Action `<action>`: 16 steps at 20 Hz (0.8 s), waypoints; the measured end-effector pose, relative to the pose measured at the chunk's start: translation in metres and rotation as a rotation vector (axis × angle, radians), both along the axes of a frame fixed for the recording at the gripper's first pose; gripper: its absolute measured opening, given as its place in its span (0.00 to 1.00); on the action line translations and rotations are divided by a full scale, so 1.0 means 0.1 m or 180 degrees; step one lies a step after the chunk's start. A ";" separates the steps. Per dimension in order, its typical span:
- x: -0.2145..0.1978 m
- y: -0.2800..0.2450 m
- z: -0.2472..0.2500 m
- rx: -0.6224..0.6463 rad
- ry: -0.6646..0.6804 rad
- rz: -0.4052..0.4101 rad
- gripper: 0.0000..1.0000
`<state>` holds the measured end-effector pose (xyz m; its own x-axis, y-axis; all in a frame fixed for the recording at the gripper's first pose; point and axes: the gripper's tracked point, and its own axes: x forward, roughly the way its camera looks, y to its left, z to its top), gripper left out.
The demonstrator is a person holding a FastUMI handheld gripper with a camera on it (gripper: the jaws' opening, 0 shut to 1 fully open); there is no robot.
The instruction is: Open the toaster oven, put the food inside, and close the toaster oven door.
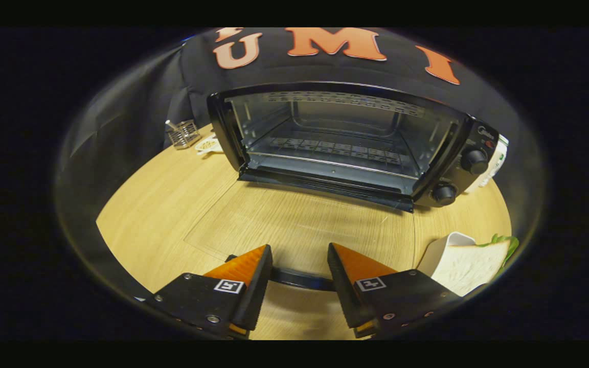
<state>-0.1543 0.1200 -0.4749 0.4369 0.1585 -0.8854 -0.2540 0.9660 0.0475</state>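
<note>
The claw hangs above the open oven door, its two fingers spread moderately apart with nothing between them; the door handle shows as a dark bar in the gap just under the tips. The glass door lies flat on the table, hinged at the front of the toaster oven, whose chamber stands open with one wire rack inside. Right of the door, beside the claw, sits one sandwich with a bit of green leaf, leaning on a white dish. The oven has two knobs. Left of the oven stand one wire basket and a small pale object I cannot identify. The soft bread could be crushed or lose its filling if pinched hard, and swinging across might knock the lowered door or its handle.
</note>
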 end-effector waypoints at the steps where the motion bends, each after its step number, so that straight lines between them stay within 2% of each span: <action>1: 0.00 0.00 0.01 0.0024 0.0017 -0.0029 0.65; 3: -0.04 -0.03 0.06 0.0127 0.0101 -0.0111 0.65; 5: -0.11 -0.19 0.15 0.0214 0.0188 -0.0329 0.68; 9: -0.19 -0.60 0.50 0.0396 0.0150 -0.0677 0.93; 10: -0.18 -0.73 0.61 0.0405 0.0066 -0.0746 0.96; 13: -0.10 -1.23 0.92 0.0232 -0.0223 -0.0967 0.99; 16: -0.10 -1.78 0.96 -0.0085 -0.0327 -0.1111 0.99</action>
<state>-0.1639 -0.0575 -0.3787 0.5475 -0.0387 -0.8359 0.0892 0.9959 0.0124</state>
